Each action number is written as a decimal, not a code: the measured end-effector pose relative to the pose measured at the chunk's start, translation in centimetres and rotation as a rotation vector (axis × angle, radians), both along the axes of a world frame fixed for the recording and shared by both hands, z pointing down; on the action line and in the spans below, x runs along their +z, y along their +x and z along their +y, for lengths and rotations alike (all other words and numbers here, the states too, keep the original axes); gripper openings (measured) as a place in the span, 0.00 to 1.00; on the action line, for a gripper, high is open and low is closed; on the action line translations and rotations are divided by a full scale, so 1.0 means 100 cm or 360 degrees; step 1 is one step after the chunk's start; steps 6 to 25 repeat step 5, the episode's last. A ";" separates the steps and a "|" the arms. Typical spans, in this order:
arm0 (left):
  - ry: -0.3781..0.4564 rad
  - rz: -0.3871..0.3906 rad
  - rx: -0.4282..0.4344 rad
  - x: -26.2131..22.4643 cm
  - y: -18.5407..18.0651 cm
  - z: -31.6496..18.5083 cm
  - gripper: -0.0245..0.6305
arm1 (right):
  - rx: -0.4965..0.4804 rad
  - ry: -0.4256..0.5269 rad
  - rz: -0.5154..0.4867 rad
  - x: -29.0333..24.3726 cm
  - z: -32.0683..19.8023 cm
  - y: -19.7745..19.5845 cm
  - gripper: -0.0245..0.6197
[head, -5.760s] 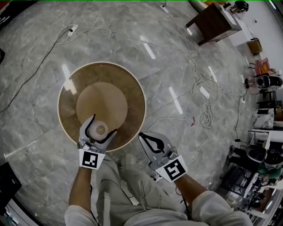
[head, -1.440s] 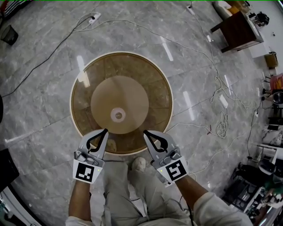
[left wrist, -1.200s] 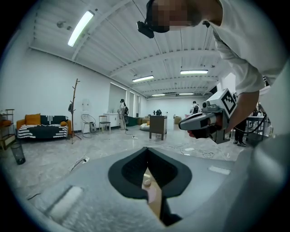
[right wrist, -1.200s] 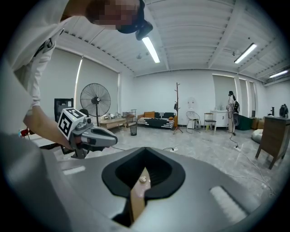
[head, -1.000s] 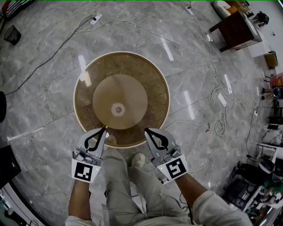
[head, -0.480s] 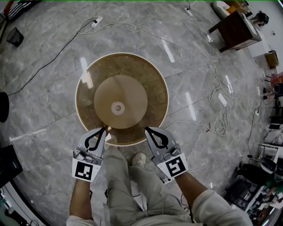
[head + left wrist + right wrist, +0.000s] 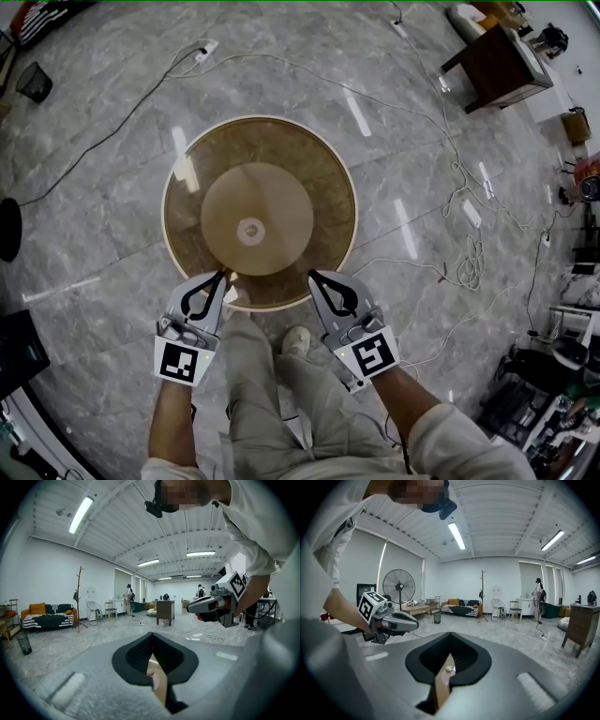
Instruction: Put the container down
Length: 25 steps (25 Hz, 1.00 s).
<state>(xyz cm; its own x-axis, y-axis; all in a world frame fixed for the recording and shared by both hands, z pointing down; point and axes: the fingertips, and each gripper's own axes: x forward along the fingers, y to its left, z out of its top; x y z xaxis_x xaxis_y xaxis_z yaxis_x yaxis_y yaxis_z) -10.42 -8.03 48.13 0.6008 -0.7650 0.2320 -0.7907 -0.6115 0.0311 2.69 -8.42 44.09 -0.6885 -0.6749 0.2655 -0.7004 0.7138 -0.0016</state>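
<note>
Both pairs of jaws are clenched on nothing. In its own view the left gripper (image 7: pixel 221 275) has its black pads pressed tip to tip, and the right gripper (image 7: pixel 311 275) shows the same in its view. From the head view, the container (image 7: pixel 250 230) is a small pale round thing standing on the round table (image 7: pixel 281 141). It sits ahead of both sets of tips and between them, apart from either, near the table's middle. Neither gripper view shows it: each looks out level across the room, with its own grey body filling the lower half. Through the slot below each shut pair I see only a tan sliver and a small pale blob I cannot identify. Both tips overlie the table's near edge; how high above it they are, I cannot tell.
</note>
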 end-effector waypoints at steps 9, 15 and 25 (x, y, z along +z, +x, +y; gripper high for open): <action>0.0005 0.0025 -0.0010 -0.008 0.002 0.002 0.04 | 0.0001 0.0009 -0.0007 -0.008 0.003 0.001 0.04; 0.0005 0.0025 -0.0010 -0.008 0.002 0.002 0.04 | 0.0001 0.0009 -0.0007 -0.008 0.003 0.001 0.04; 0.0005 0.0025 -0.0010 -0.008 0.002 0.002 0.04 | 0.0001 0.0009 -0.0007 -0.008 0.003 0.001 0.04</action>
